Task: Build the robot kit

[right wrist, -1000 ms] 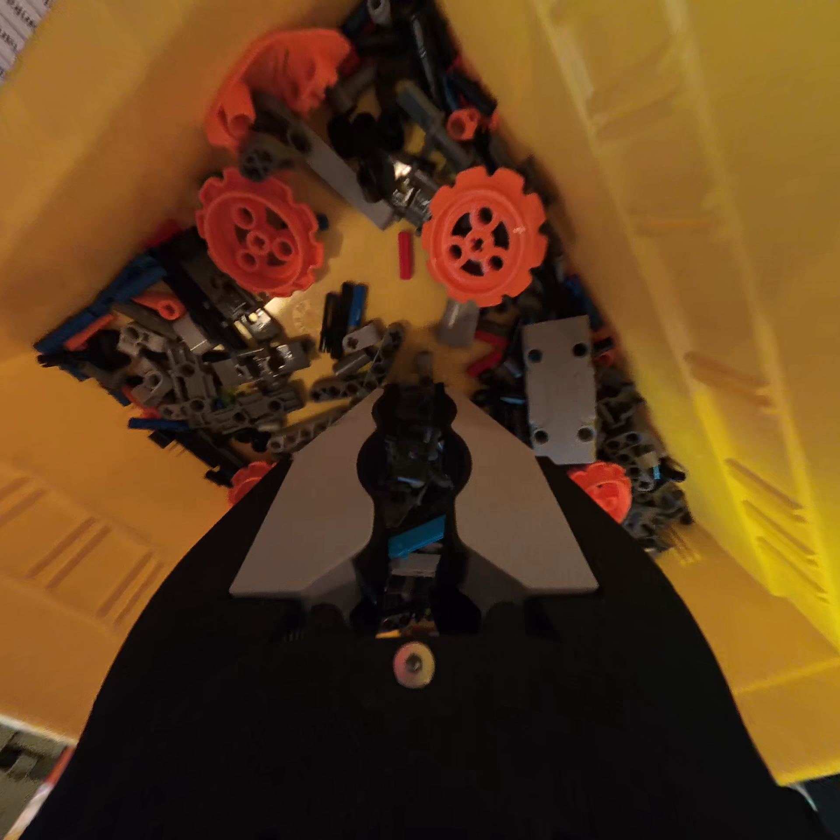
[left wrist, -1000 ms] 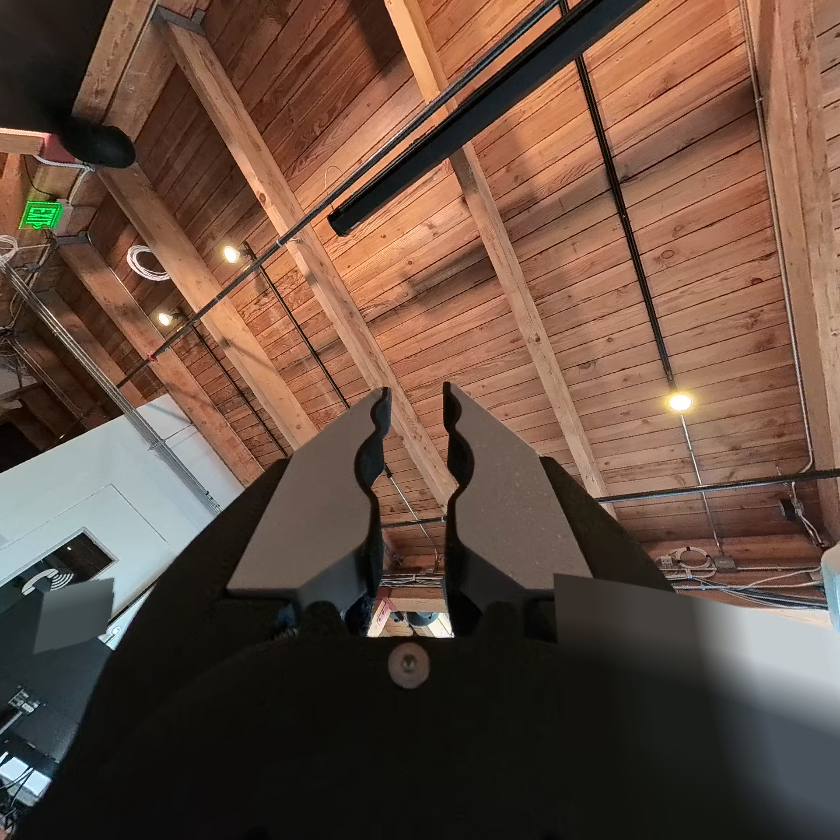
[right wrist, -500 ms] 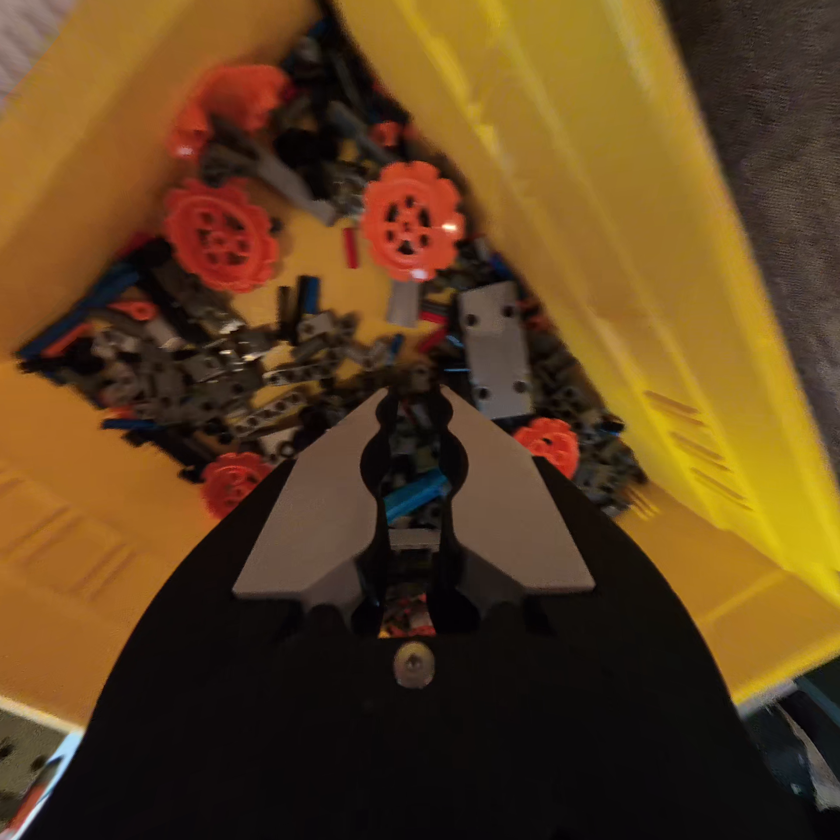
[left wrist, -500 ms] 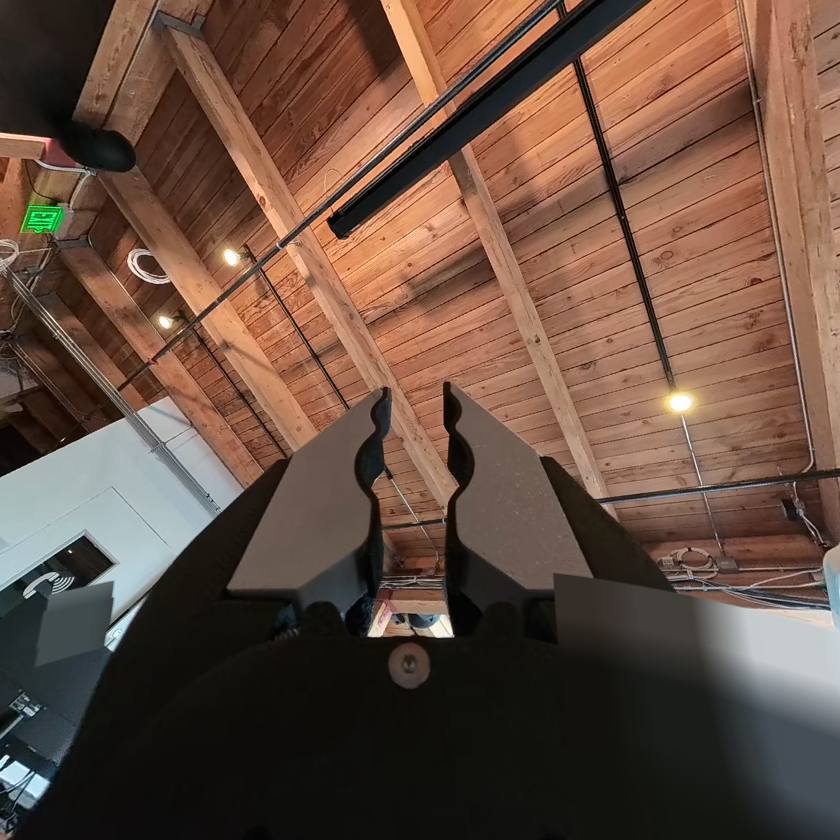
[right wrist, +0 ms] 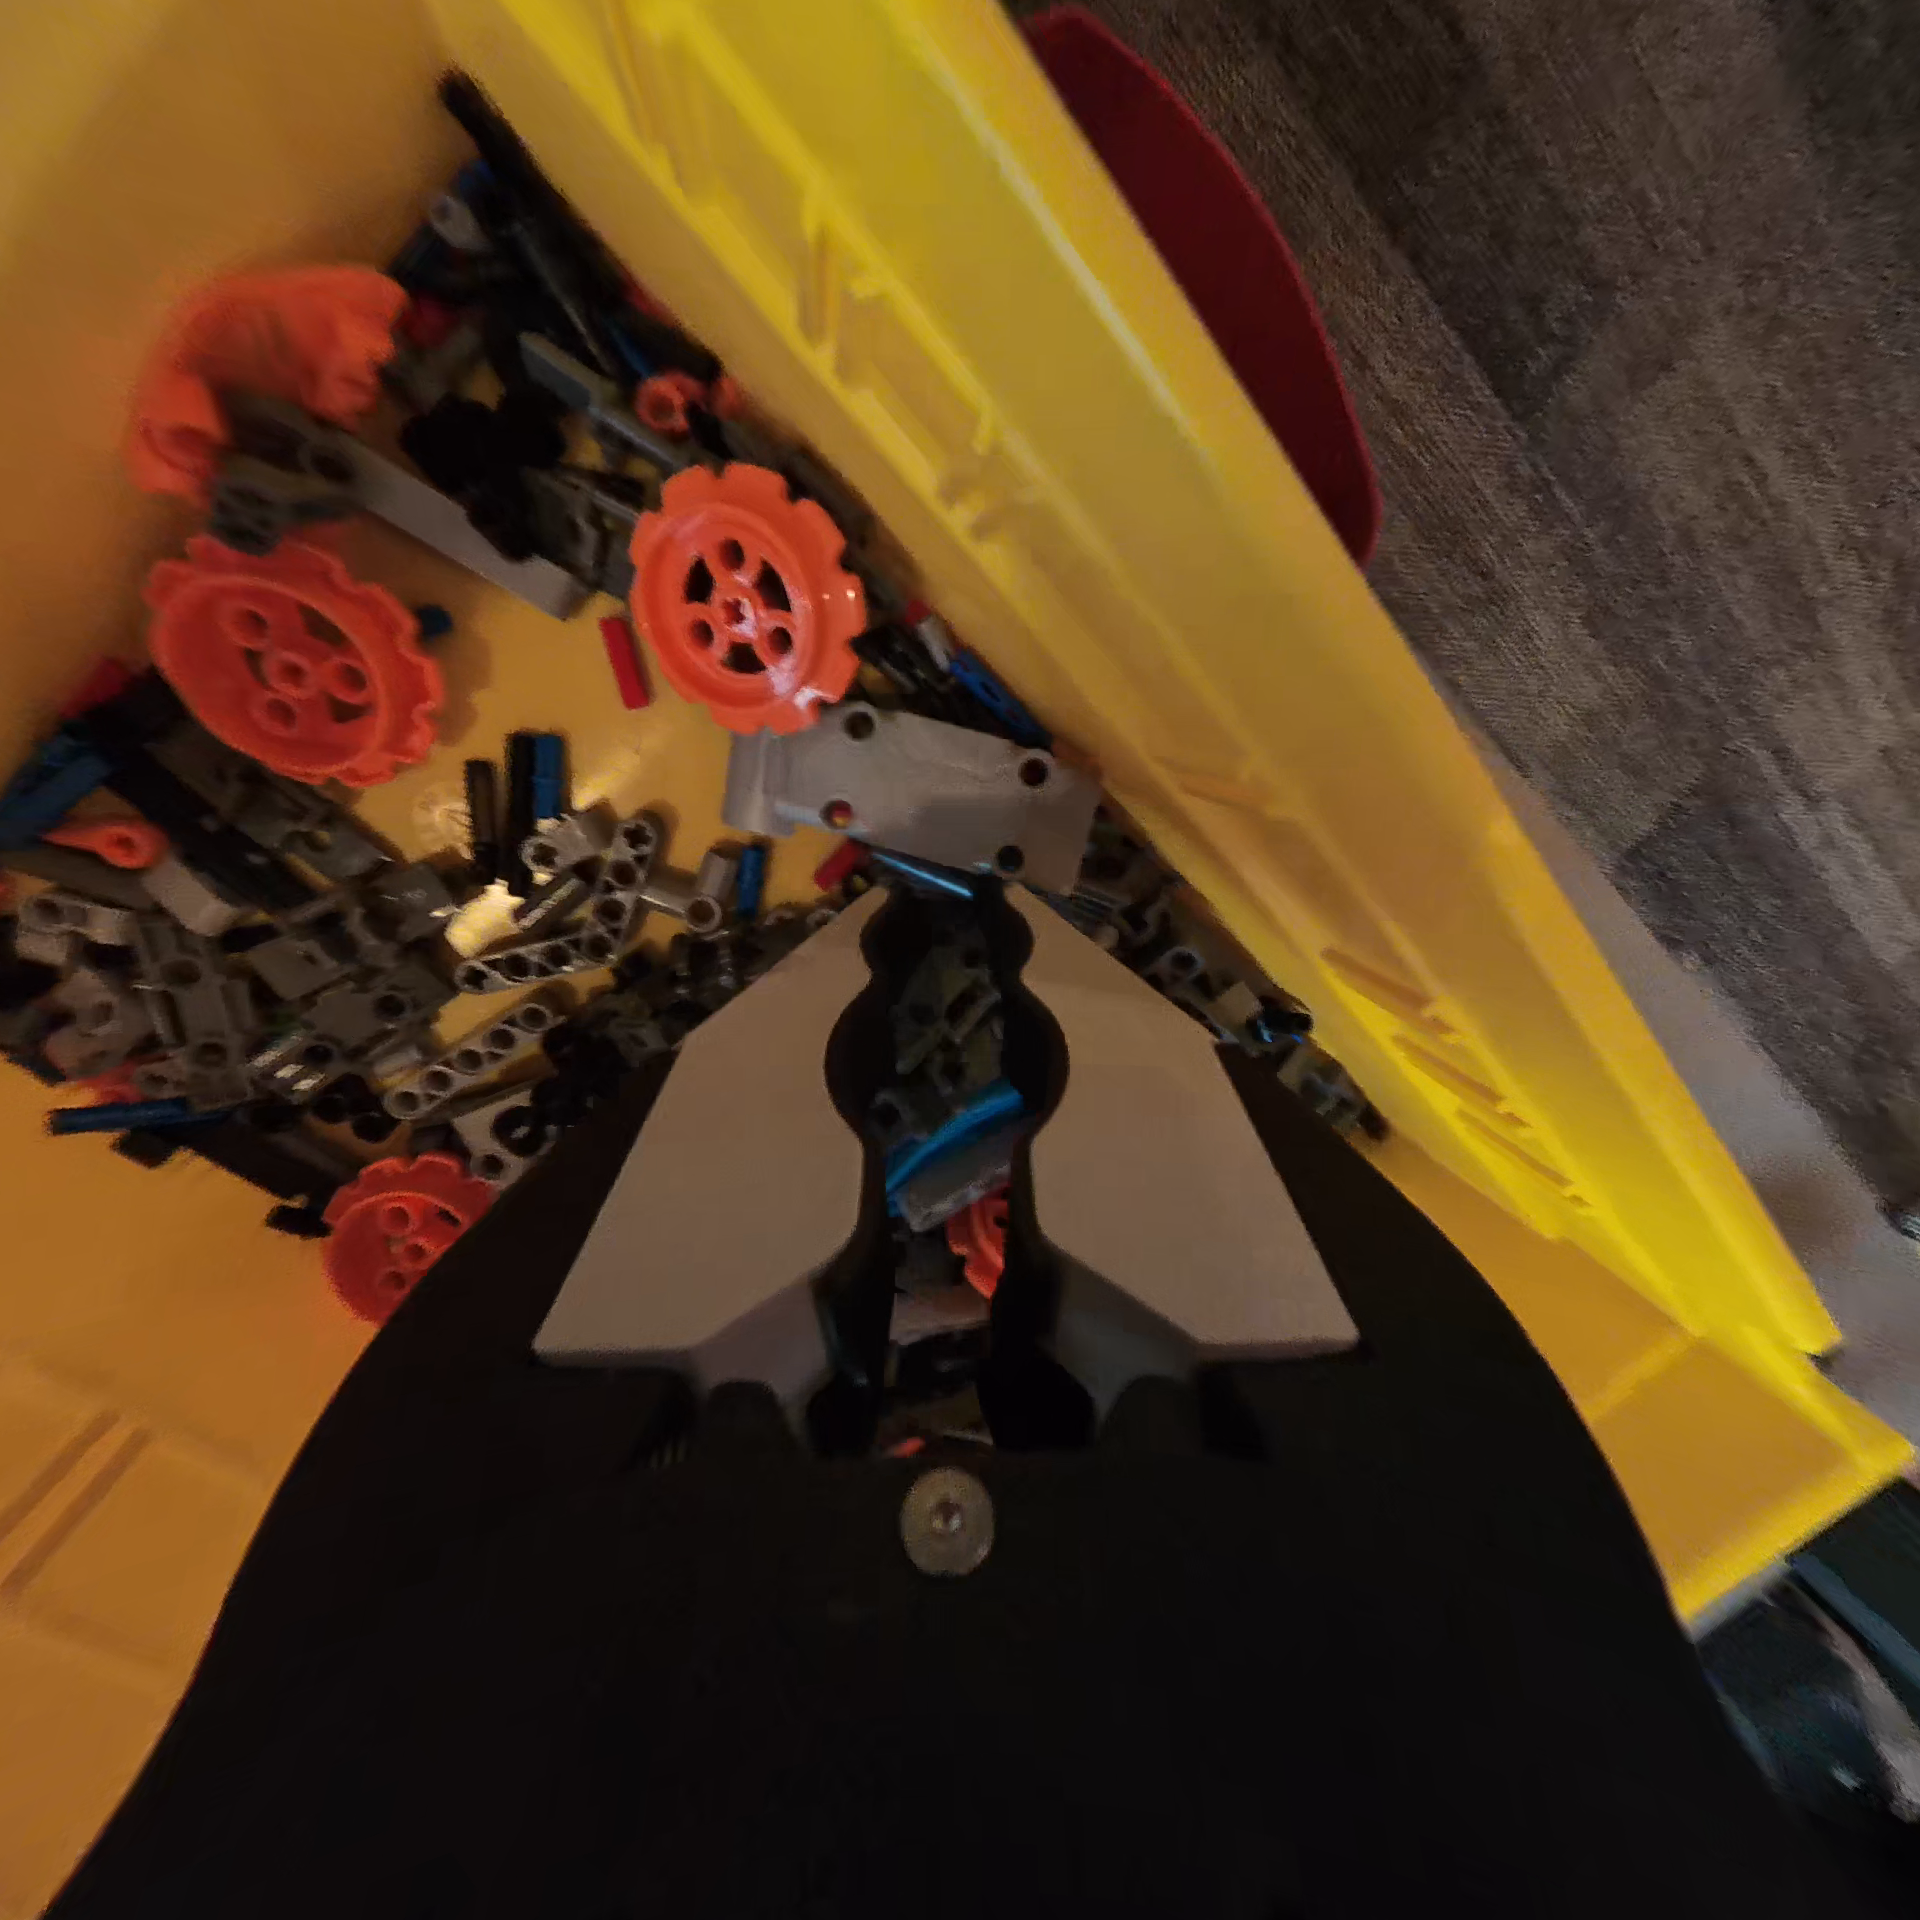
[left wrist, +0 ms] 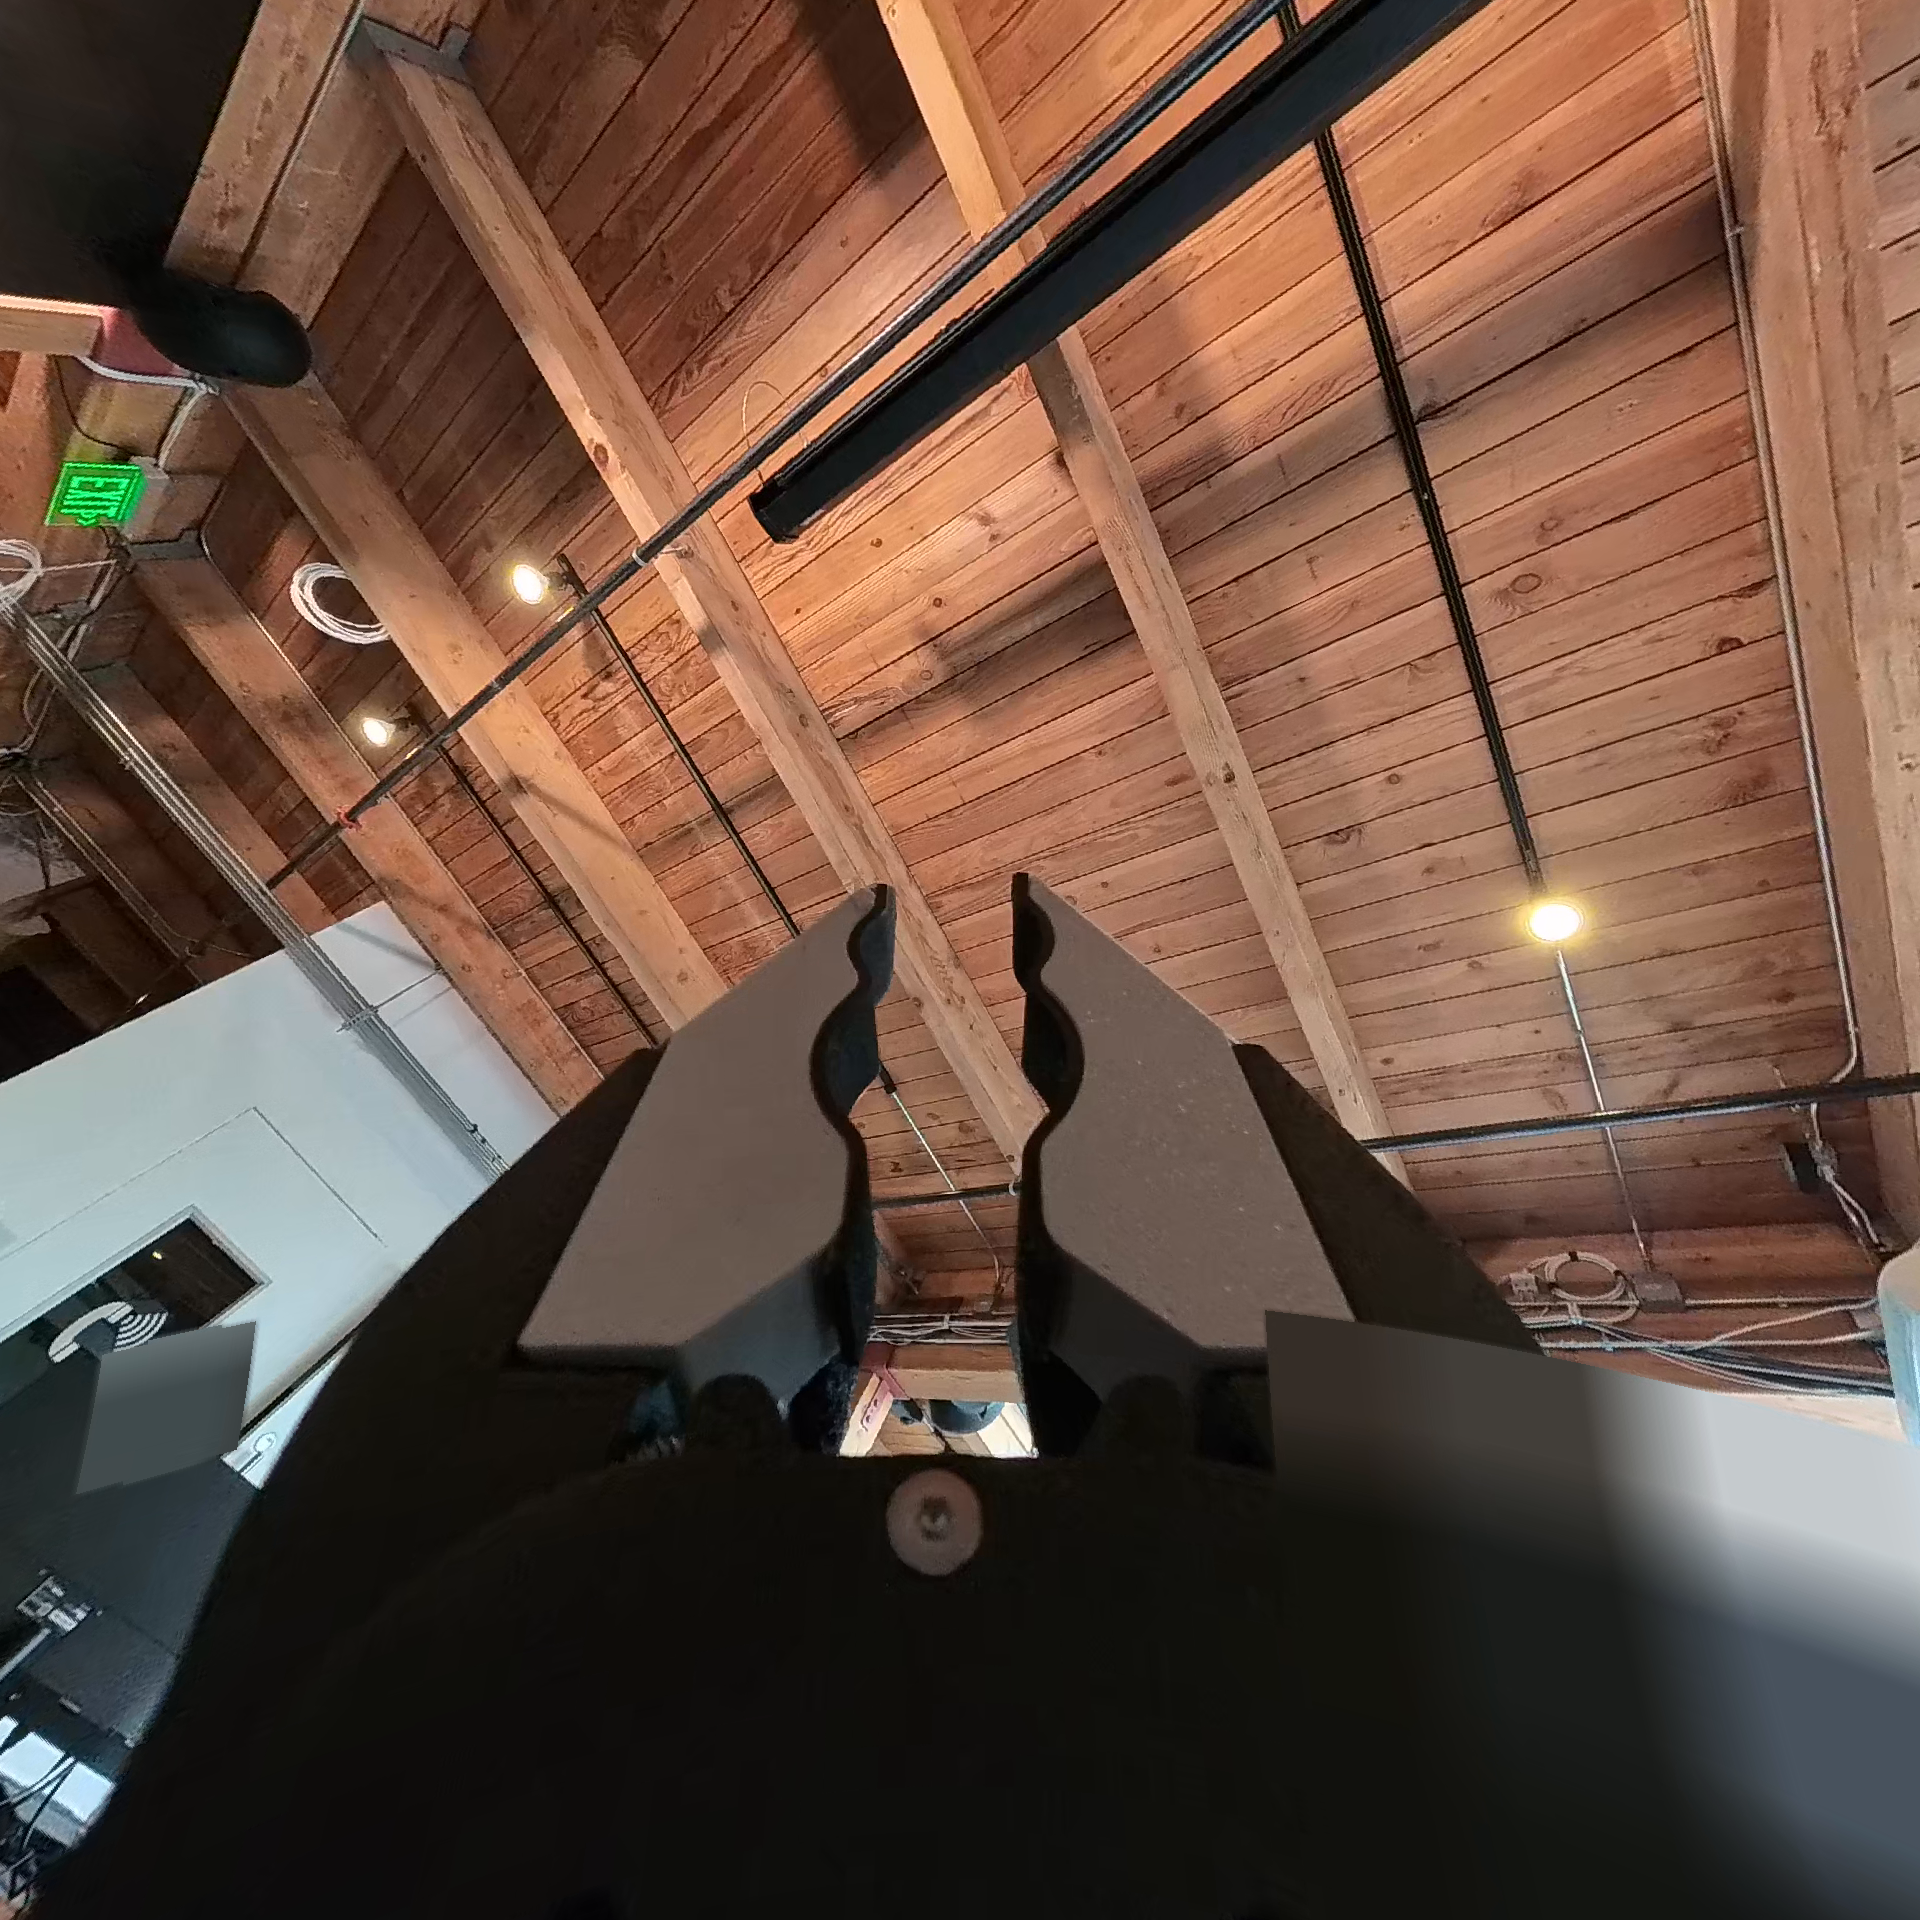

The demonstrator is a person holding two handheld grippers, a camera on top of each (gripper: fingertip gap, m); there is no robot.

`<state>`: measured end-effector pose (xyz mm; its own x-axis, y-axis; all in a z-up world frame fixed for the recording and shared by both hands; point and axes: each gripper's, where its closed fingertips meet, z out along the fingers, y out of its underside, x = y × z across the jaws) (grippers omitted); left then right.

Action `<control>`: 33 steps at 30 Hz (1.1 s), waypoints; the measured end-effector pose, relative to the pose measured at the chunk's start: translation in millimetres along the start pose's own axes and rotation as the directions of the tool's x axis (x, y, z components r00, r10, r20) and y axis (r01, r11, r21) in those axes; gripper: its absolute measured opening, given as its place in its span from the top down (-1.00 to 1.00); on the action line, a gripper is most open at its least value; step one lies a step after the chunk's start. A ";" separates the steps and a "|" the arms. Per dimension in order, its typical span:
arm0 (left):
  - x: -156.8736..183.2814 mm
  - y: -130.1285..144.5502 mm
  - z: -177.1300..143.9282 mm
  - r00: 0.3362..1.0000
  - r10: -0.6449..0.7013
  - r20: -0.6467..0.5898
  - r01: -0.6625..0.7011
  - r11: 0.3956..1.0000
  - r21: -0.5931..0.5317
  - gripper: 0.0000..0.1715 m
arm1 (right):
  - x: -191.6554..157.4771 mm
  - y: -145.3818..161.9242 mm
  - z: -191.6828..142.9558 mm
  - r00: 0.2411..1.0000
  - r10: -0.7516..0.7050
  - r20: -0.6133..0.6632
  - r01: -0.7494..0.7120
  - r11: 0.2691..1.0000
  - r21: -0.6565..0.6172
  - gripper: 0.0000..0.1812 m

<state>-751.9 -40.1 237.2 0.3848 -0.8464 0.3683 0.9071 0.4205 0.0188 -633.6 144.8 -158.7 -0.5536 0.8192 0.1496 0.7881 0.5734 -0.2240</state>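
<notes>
My right gripper [right wrist: 948, 891] is inside a yellow bin [right wrist: 1039, 416], low over a heap of small grey, black and blue building pieces [right wrist: 312, 997]. Its fingers are shut on a blue-and-grey piece [right wrist: 951, 1143] that sits in the gap between them. A flat grey panel with holes [right wrist: 914, 790] lies tilted across the fingertips and touches them. Orange toothed wheels [right wrist: 743, 597] [right wrist: 291, 665] lie farther in. My left gripper [left wrist: 951, 899] points up at a wooden ceiling [left wrist: 1247, 623], fingers slightly apart, holding nothing.
The bin's right wall runs close beside my right gripper. Outside it are grey carpet [right wrist: 1662, 520] and a red rounded object [right wrist: 1226, 281]. A small orange wheel [right wrist: 400, 1236] lies left of the fingers. Above the left gripper are beams, a black rail [left wrist: 1091, 249] and spotlights. Spacing between my two grippers at the tips: around 45 cm.
The right gripper has drawn back and shifted, with the blue-and-grey piece staying between its fingers. The grey panel has turned and now lies across the fingertips. The left gripper has not moved.
</notes>
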 end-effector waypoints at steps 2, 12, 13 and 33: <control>-0.3 0.4 0.1 1.000 -0.003 0.000 0.003 1.000 -0.001 0.77 | -8.2 -1.6 0.6 0.999 0.010 0.047 -0.010 1.000 -0.002 0.86; 0.5 -0.4 -0.2 1.000 -0.004 -0.004 0.004 1.000 0.001 0.78 | -37.1 25.4 3.8 0.993 -0.027 0.117 0.044 0.989 -0.144 0.86; 0.7 -0.3 -0.2 1.000 -0.003 -0.004 0.003 1.000 0.000 0.78 | -39.2 28.5 2.8 0.992 -0.020 0.127 0.039 0.987 -0.153 0.86; 2.2 0.9 -0.2 1.000 -0.003 -0.007 0.003 1.000 -0.003 0.78 | -62.5 53.1 -11.6 0.970 0.143 0.195 -0.099 0.970 -0.220 0.91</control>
<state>-750.2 -41.6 237.9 0.3832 -0.8499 0.3618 0.9087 0.4171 0.0175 -554.1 124.1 -168.7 -0.4766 0.8759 -0.0747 0.8789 0.4765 -0.0203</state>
